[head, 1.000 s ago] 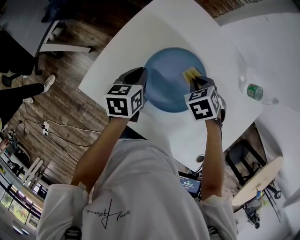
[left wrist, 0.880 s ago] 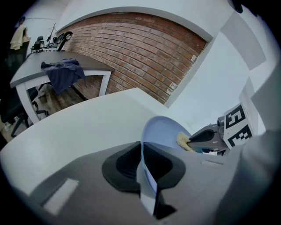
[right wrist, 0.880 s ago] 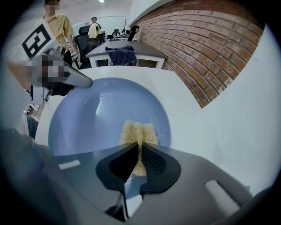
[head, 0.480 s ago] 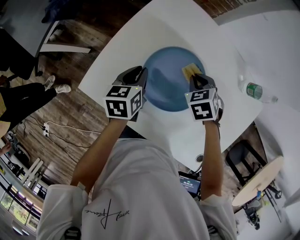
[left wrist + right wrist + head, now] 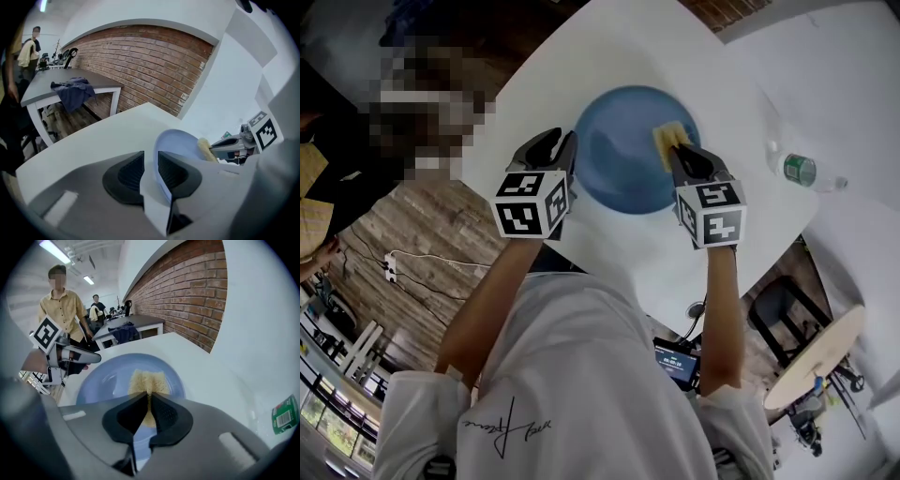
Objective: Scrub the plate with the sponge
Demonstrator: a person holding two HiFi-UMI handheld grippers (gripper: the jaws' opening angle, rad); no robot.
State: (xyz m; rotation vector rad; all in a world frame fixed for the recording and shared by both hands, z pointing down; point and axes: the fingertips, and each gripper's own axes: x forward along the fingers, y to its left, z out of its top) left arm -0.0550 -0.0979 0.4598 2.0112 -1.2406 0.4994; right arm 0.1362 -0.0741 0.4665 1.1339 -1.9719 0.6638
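So the left claw (image 5: 151,163) is clamped on the blue plate's (image 5: 619,178) left rim, right claw (image 5: 149,401) pinching the yellow sponge (image 5: 146,379) against the plate's right side.

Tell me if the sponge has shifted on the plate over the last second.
No. Against the rim of the plate, the sponge keeps its spot near the right edge; only the view itself shifted.

Nothing legible right now, scrawled signature (image 5: 511,427) on white shirt (image 5: 591,356) lower left unreadable, green bottle label (image 5: 798,170) far right too small.
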